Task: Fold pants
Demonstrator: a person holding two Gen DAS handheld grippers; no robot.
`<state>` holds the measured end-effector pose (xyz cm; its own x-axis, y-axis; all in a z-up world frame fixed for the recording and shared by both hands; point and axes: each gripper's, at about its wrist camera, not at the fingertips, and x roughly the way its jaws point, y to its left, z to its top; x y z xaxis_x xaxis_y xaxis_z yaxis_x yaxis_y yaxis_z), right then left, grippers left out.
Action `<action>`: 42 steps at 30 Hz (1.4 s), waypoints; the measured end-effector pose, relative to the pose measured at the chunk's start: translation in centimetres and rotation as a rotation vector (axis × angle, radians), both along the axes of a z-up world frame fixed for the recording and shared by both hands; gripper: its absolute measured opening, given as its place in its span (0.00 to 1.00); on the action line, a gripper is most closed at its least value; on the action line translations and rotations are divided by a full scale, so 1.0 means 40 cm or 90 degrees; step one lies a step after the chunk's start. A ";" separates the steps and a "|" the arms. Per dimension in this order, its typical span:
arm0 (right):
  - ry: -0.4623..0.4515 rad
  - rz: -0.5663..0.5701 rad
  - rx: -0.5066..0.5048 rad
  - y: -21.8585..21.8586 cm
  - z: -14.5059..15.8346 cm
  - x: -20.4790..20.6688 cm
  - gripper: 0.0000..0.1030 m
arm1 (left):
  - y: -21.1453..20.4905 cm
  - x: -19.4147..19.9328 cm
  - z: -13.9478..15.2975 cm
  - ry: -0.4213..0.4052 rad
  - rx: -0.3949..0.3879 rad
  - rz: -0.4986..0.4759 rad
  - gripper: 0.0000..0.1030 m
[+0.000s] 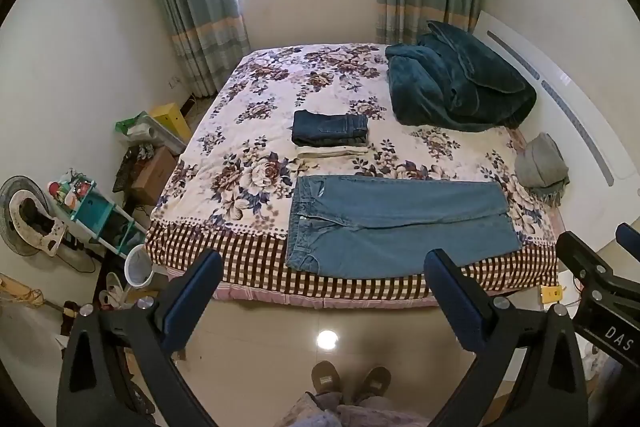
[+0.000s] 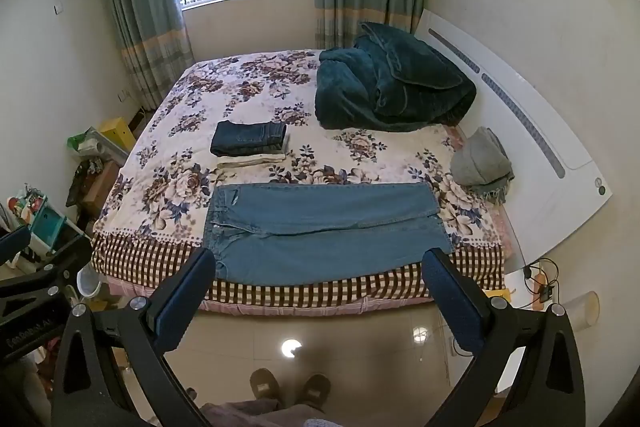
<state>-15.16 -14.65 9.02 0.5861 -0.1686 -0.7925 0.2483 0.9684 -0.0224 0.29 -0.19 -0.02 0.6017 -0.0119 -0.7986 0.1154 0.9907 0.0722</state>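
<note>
Light blue jeans (image 1: 396, 223) lie flat along the near edge of the bed, waistband to the left, legs to the right; they also show in the right wrist view (image 2: 324, 231). Behind them sit folded dark jeans (image 1: 330, 127) (image 2: 248, 139) on folded cream pants (image 1: 332, 151) (image 2: 252, 159). My left gripper (image 1: 324, 267) is open and empty, held above the floor in front of the bed. My right gripper (image 2: 318, 265) is open and empty, beside it at the same distance. Each gripper shows at the edge of the other's view.
The floral bedspread (image 1: 260, 115) covers the bed. A dark teal blanket (image 1: 456, 87) is heaped at the far right, a grey bundle (image 1: 540, 163) by the white headboard (image 1: 580, 131). Cluttered shelf (image 1: 96, 207), fan (image 1: 28, 215) and bin (image 1: 138, 265) stand left. My slippered feet (image 1: 350, 381) are on the tile floor.
</note>
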 end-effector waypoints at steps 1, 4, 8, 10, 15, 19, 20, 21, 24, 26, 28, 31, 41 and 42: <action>-0.001 0.000 0.000 0.000 0.000 0.000 1.00 | 0.000 0.002 -0.001 0.000 -0.001 0.001 1.00; -0.001 0.001 -0.004 -0.001 -0.001 0.000 1.00 | -0.004 0.010 -0.005 0.004 -0.002 0.002 1.00; -0.002 0.001 -0.004 -0.005 -0.002 -0.002 1.00 | -0.007 0.000 0.008 -0.001 -0.001 -0.004 1.00; -0.002 0.002 -0.004 -0.007 -0.003 -0.002 1.00 | -0.012 0.002 0.010 0.000 0.000 -0.005 1.00; -0.002 0.001 -0.003 -0.013 -0.004 -0.004 1.00 | 0.007 0.005 0.016 -0.004 -0.004 -0.003 1.00; -0.002 0.002 -0.002 -0.005 -0.002 -0.001 1.00 | 0.005 0.014 0.018 -0.003 -0.002 -0.004 1.00; -0.001 0.001 -0.002 -0.004 -0.001 -0.001 1.00 | 0.011 0.003 0.018 -0.004 -0.004 -0.003 1.00; -0.001 0.002 -0.002 -0.004 -0.002 -0.001 1.00 | 0.012 0.005 0.020 -0.003 -0.004 -0.004 1.00; -0.001 0.002 -0.002 0.001 0.000 -0.001 1.00 | 0.010 0.010 0.025 -0.003 -0.003 -0.005 1.00; -0.002 0.001 -0.001 -0.002 -0.001 -0.003 1.00 | 0.009 0.002 0.016 -0.005 -0.006 -0.003 1.00; -0.002 0.002 -0.001 -0.003 -0.001 -0.003 1.00 | 0.010 0.007 0.019 -0.005 -0.006 -0.004 1.00; -0.002 0.001 -0.001 -0.003 -0.002 -0.003 1.00 | 0.010 0.013 0.024 -0.006 -0.006 -0.006 1.00; -0.002 0.000 0.002 0.010 0.007 0.006 1.00 | 0.010 0.001 0.018 -0.006 -0.008 -0.001 1.00; -0.001 -0.001 0.001 0.014 0.008 0.008 1.00 | 0.010 0.002 0.019 -0.006 -0.008 -0.001 1.00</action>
